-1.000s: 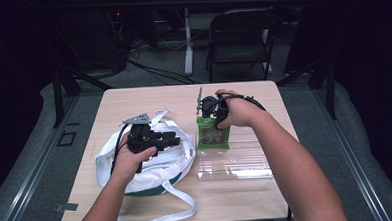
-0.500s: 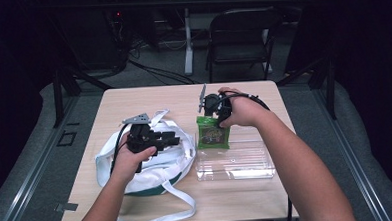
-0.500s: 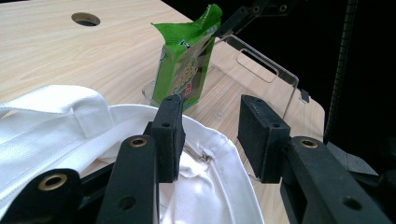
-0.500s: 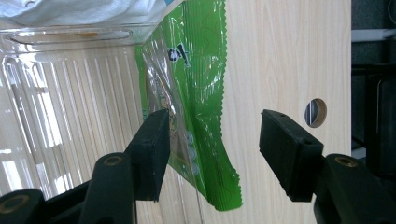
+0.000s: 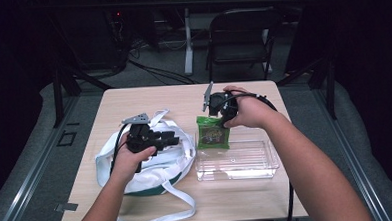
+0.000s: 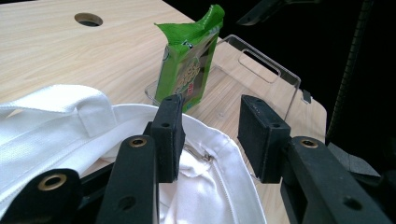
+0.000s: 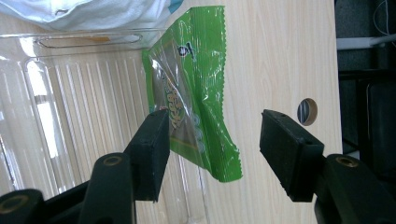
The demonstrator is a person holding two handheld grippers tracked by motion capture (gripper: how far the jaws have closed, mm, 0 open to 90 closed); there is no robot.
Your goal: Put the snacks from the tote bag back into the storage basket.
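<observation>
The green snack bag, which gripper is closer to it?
Right. The right gripper hangs just above the green bag's top edge, jaws open around it. The left gripper sits off to the side, over the white bag.

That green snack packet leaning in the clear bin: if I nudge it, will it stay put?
Probably not. The green snack packet looks like thin, crinkly film, so likely light and floppy. It leans on the clear bin wall, so a nudge may tip it. Its glossy surface could be slippery.
</observation>
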